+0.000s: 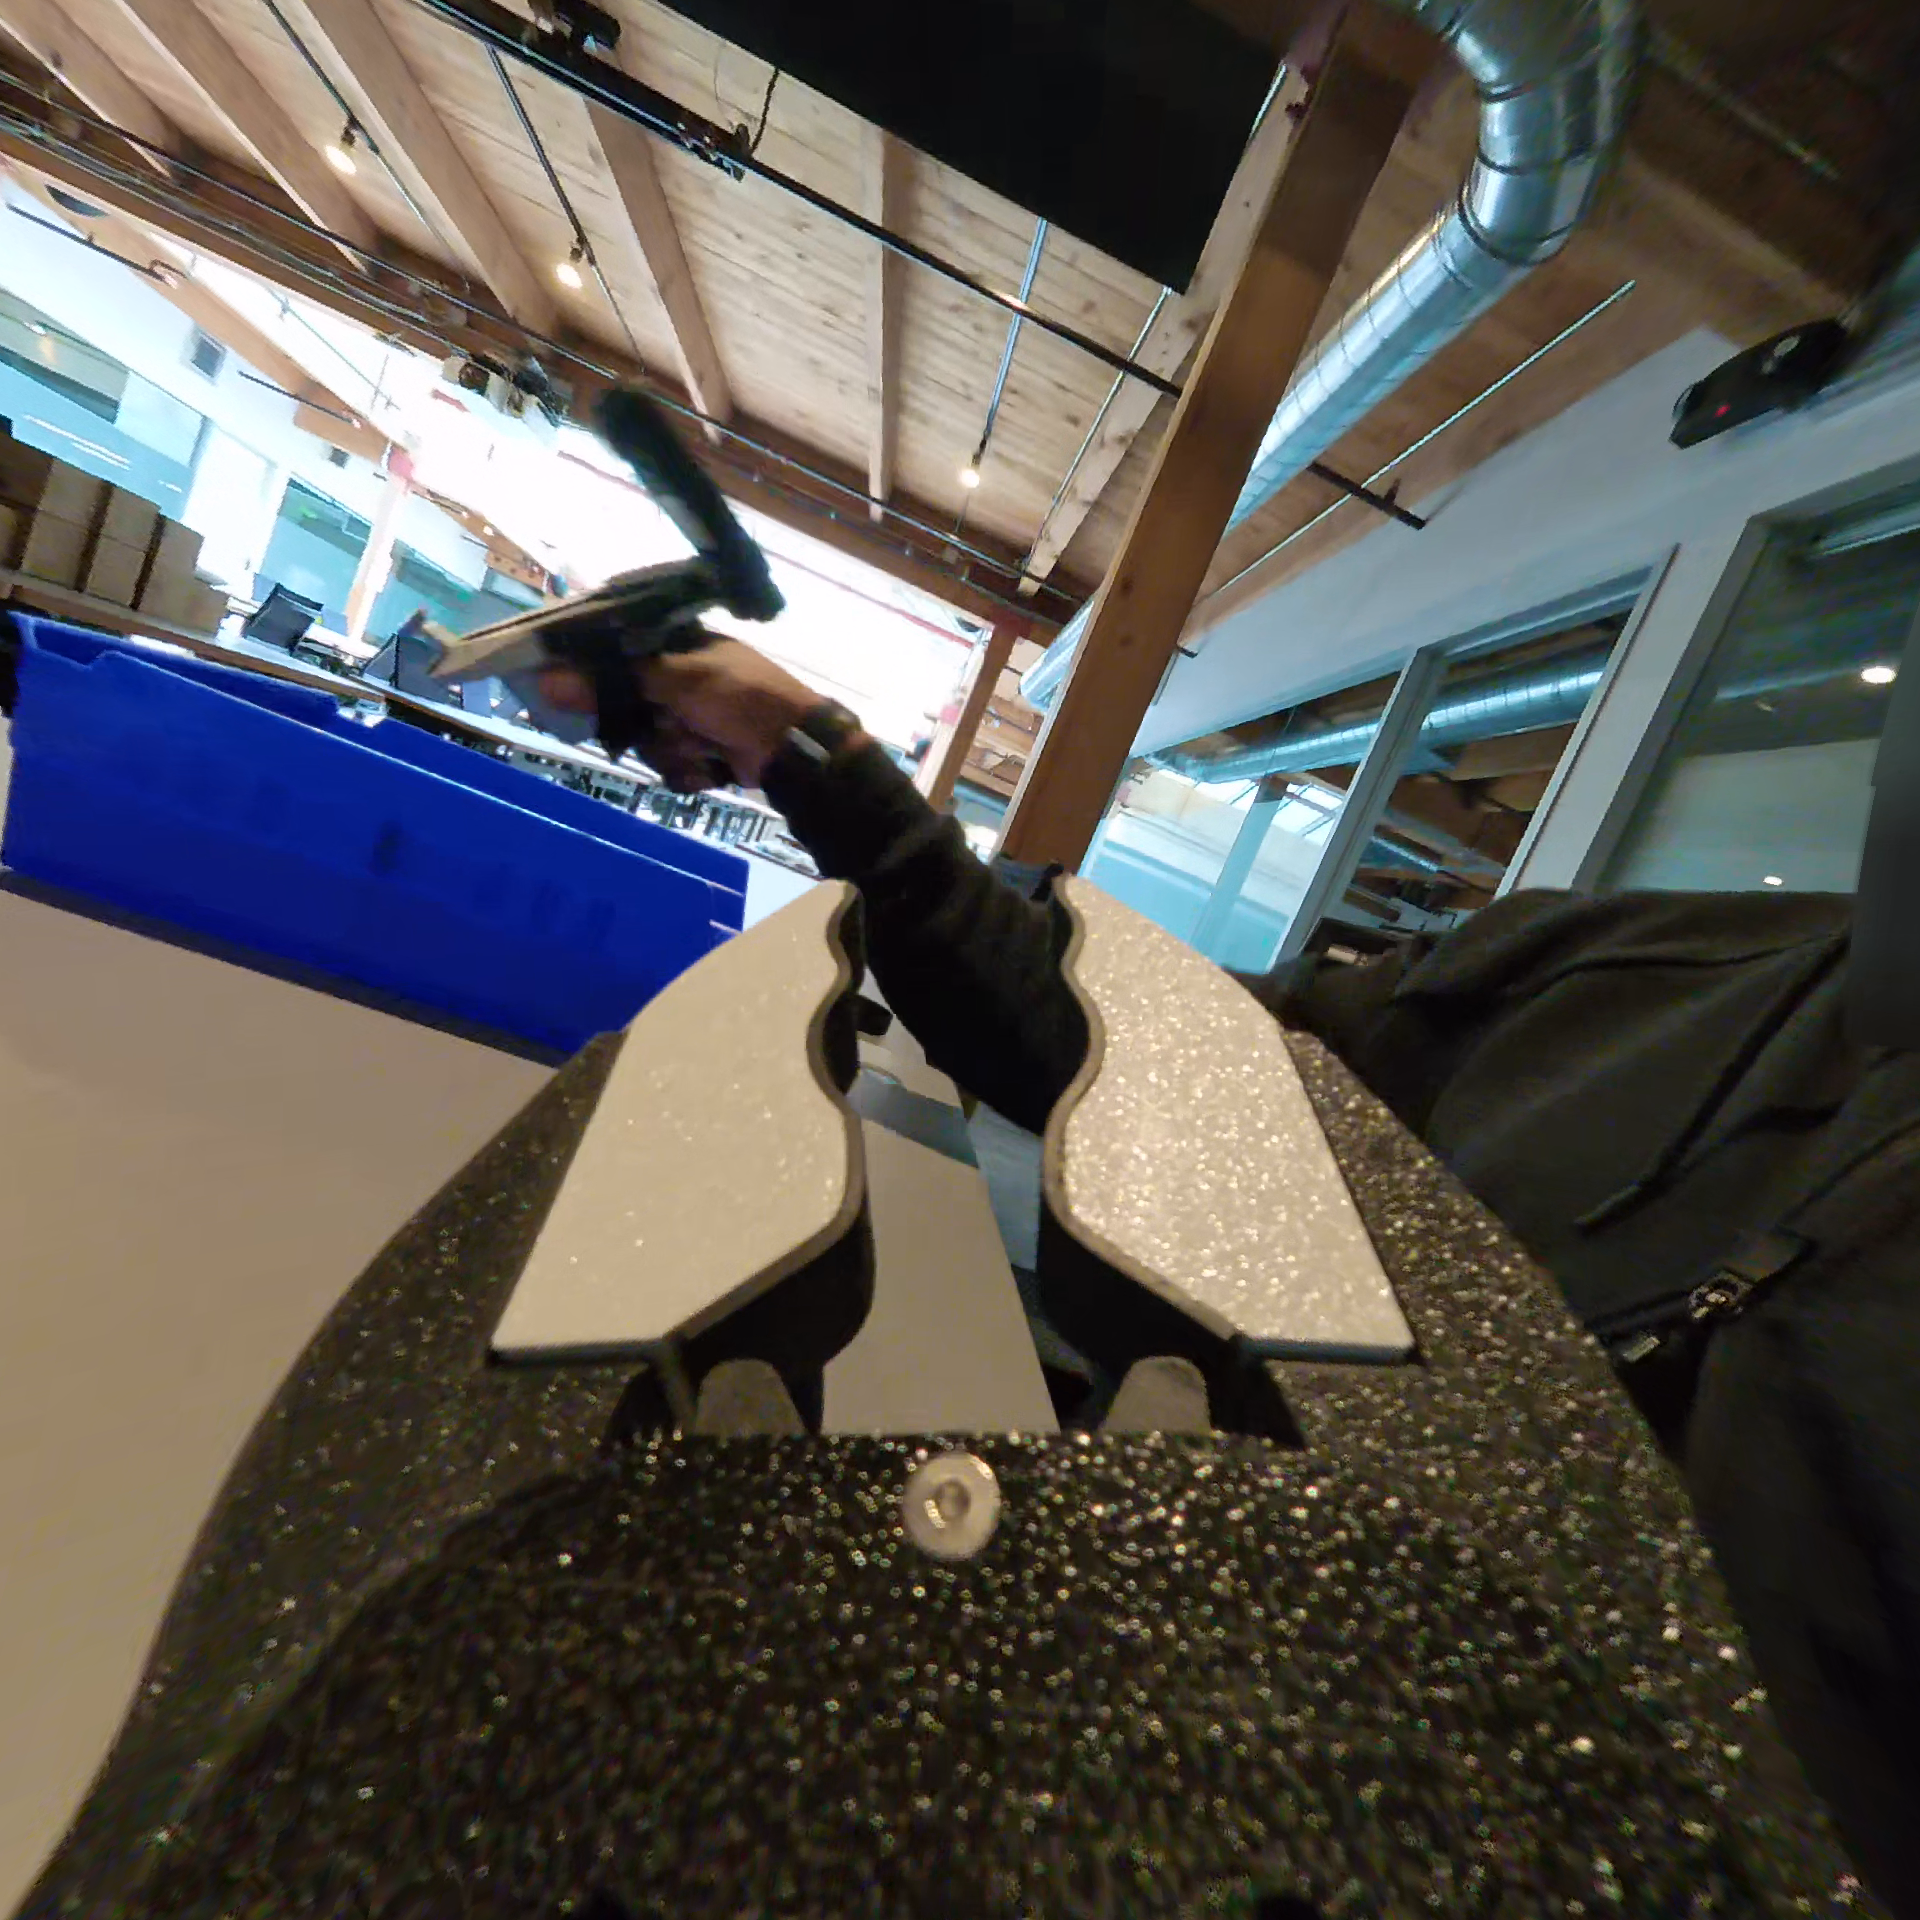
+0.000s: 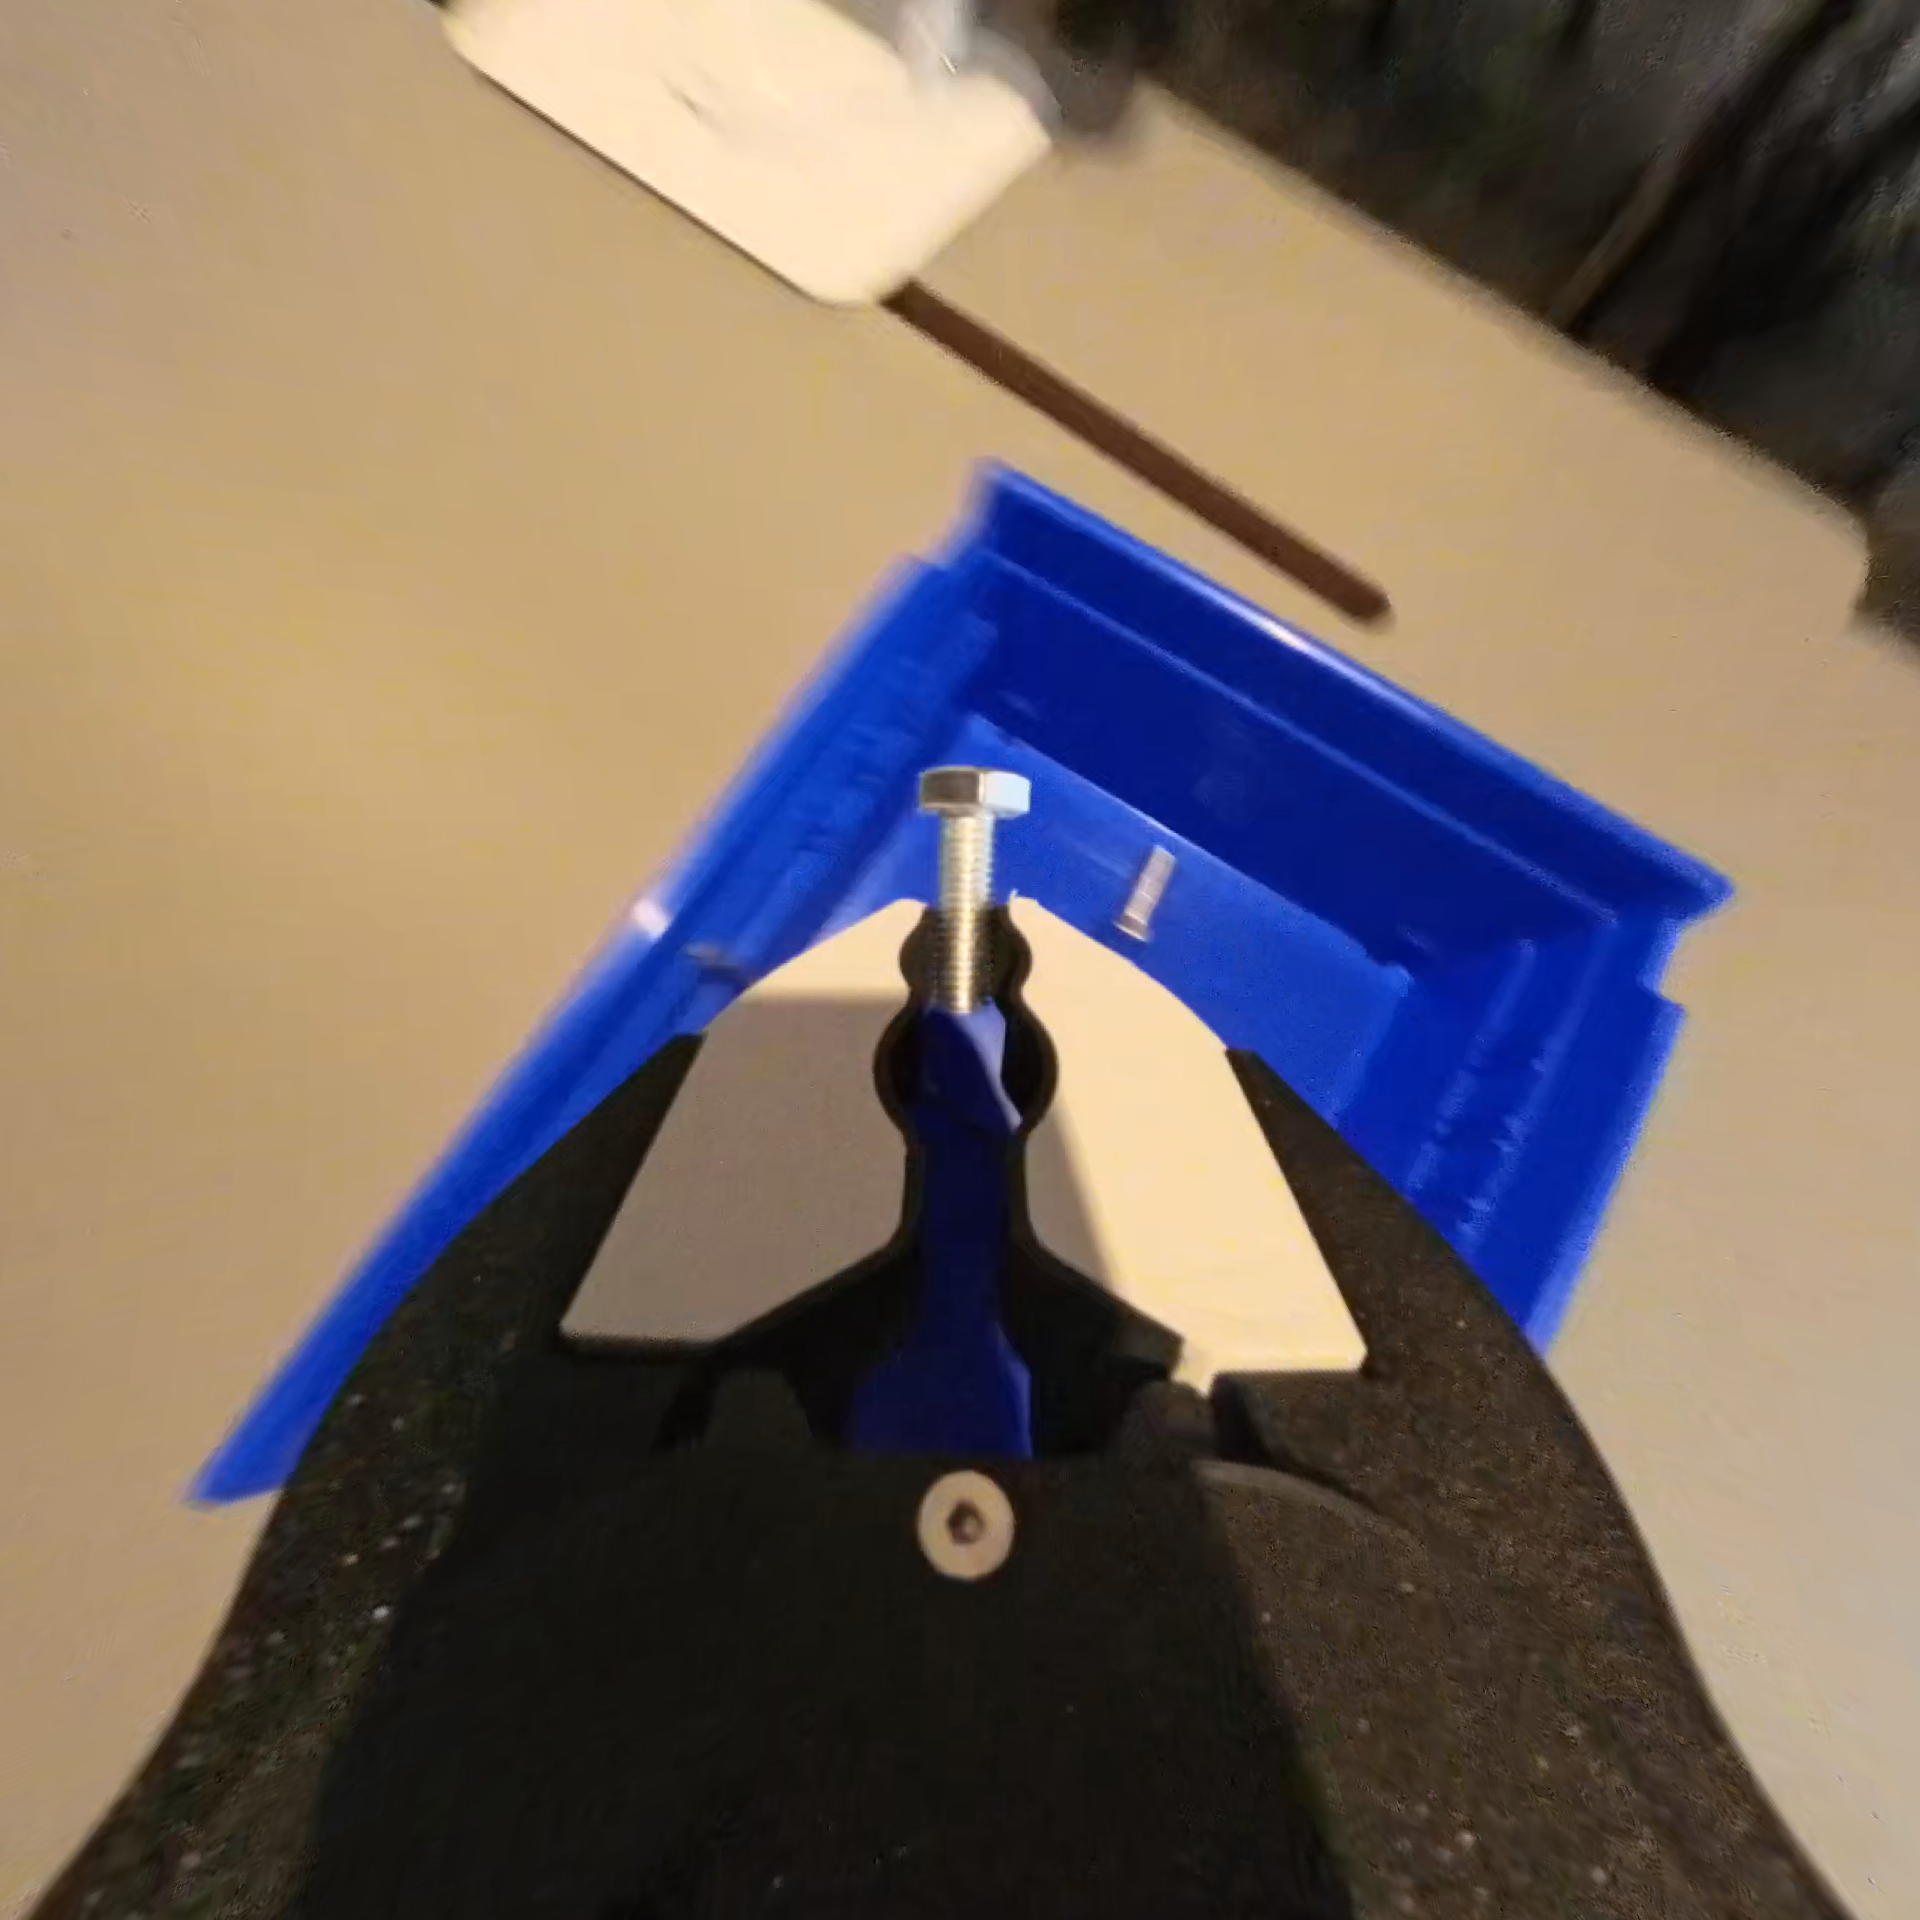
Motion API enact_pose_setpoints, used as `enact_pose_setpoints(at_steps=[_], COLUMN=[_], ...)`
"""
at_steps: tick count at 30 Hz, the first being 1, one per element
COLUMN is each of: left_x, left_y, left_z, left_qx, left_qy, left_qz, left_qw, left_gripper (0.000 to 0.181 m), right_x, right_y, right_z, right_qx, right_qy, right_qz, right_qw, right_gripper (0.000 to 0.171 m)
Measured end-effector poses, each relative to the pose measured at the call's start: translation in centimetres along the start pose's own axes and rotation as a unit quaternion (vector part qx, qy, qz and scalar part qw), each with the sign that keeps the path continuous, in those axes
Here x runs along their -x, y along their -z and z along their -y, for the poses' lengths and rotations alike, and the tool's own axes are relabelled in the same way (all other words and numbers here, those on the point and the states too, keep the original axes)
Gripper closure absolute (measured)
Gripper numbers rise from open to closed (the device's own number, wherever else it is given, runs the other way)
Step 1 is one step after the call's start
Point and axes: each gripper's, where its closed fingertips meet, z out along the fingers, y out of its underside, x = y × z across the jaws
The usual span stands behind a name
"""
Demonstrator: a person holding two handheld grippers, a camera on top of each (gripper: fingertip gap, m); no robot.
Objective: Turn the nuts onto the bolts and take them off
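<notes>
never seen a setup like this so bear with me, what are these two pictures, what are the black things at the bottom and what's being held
No robot here: a person holds a two-finger gripper in each hand, and each gripper carries a wide-angle camera looking forward along its fingers.

The left wrist view shows the left gripper open and empty, tilted up towards the ceiling over a pale table. Farther off, the person's hand holds the other gripper above a blue bin.

The right wrist view looks down into that blue bin. The right gripper is shut on a silver bolt, gripping the threaded end so the hex head points away from the camera. Another small silver part, too blurred to name, lies in the bin. A white block and a dark rod lie on the table beyond.
</notes>
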Motion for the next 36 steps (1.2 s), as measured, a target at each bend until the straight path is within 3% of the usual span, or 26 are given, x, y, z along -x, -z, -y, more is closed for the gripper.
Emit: enact_pose_setpoints(at_steps=[2,6,12,20,27,31,36], left_x=[0.0,0.4,0.2,0.1,0.1,0.1,0.0], left_y=[-0.1,0.1,0.1,0.0,-0.1,-0.1,-0.1], left_z=[-0.1,0.3,0.2,0.0,0.0,0.0,0.0], left_qx=[0.002,-0.008,-0.007,-0.002,-0.002,-0.001,-0.002], left_qy=[0.003,0.020,0.017,0.011,0.016,0.014,0.013], left_qz=[0.000,-0.003,-0.004,-0.003,-0.004,-0.005,-0.005], left_qw=[1.000,1.000,1.000,1.000,1.000,1.000,1.000], left_gripper=[0.149,0.151,0.152,0.152,0.153,0.154,0.154], right_x=[-4.2,-6.9,-7.5,-7.5,-7.7,-8.1,-4.1], right_y=[-2.6,-5.3,-6.7,-7.7,-7.2,-6.6,-4.0], right_z=[-2.0,-4.0,-6.2,-7.6,-6.9,-6.6,-1.9], right_qx=[0.069,0.127,0.183,0.198,0.171,0.160,0.038], right_qy=[-0.043,-0.078,-0.099,-0.112,-0.108,-0.108,-0.085], right_qz=[-0.004,-0.005,-0.008,-0.007,-0.011,-0.024,0.032], right_qw=[0.997,0.989,0.978,0.974,0.979,0.981,0.995], right_gripper=[0.160,0.160,0.160,0.160,0.158,0.142,0.134])
